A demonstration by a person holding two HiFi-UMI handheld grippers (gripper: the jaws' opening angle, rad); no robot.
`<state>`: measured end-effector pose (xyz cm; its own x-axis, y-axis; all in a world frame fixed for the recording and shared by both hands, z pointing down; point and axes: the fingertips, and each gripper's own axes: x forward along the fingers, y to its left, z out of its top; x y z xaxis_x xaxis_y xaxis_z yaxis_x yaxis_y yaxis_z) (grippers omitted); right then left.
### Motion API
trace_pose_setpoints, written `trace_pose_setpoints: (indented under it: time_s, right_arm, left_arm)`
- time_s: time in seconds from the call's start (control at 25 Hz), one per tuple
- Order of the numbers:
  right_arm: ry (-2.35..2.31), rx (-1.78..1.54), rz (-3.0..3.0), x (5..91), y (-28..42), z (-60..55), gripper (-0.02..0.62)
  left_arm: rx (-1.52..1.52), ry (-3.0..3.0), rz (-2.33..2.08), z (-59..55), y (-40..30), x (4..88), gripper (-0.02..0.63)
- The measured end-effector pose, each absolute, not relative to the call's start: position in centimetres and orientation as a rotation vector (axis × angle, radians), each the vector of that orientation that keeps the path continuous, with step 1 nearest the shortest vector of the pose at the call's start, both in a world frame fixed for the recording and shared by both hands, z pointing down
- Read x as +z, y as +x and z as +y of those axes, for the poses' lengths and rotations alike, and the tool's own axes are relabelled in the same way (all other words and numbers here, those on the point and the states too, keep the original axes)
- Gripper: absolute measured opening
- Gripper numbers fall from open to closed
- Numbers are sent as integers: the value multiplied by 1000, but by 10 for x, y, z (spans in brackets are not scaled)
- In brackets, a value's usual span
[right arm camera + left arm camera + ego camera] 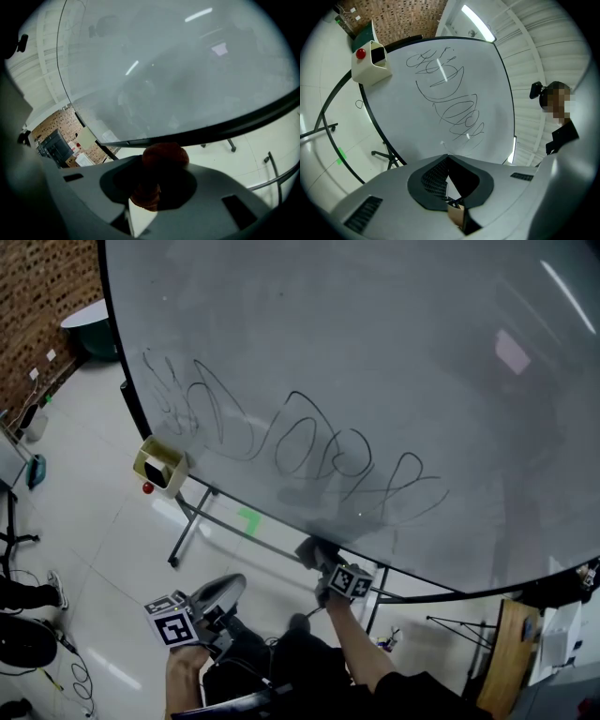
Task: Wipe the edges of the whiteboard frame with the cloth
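Observation:
The whiteboard [375,381] fills the head view, with black scribbles across it and a thin black frame [422,577] along its lower edge. My right gripper [323,566] is shut on a bunched cloth [313,550], which is pressed against that lower frame edge. In the right gripper view the cloth [163,158] looks reddish-brown and touches the black frame [225,129] just ahead of the jaws. My left gripper [223,596] hangs lower and to the left, away from the board. Its jaws meet at the tips [446,156] with nothing between them.
A cream box [160,465] with a red knob [147,488] hangs at the board's left edge. The stand's metal legs [187,521] reach the tiled floor, near a green mark [248,518]. Cables [70,662] lie at the left, a wooden panel [514,643] at the right.

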<state>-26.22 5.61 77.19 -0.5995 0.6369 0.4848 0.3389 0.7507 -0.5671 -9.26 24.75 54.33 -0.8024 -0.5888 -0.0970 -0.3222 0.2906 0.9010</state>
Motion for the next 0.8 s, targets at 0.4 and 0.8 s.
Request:
trace_pose_setpoints:
  time_s: [0.4, 0.8]
  right_arm:
    - [-661, 611, -2218, 778, -267, 91, 97]
    - [-615, 638, -2236, 780, -274, 113, 97]
  left_arm:
    - [-1485, 842, -2318, 275, -82, 542, -5]
    - [-1455, 847, -2320, 298, -70, 545, -3]
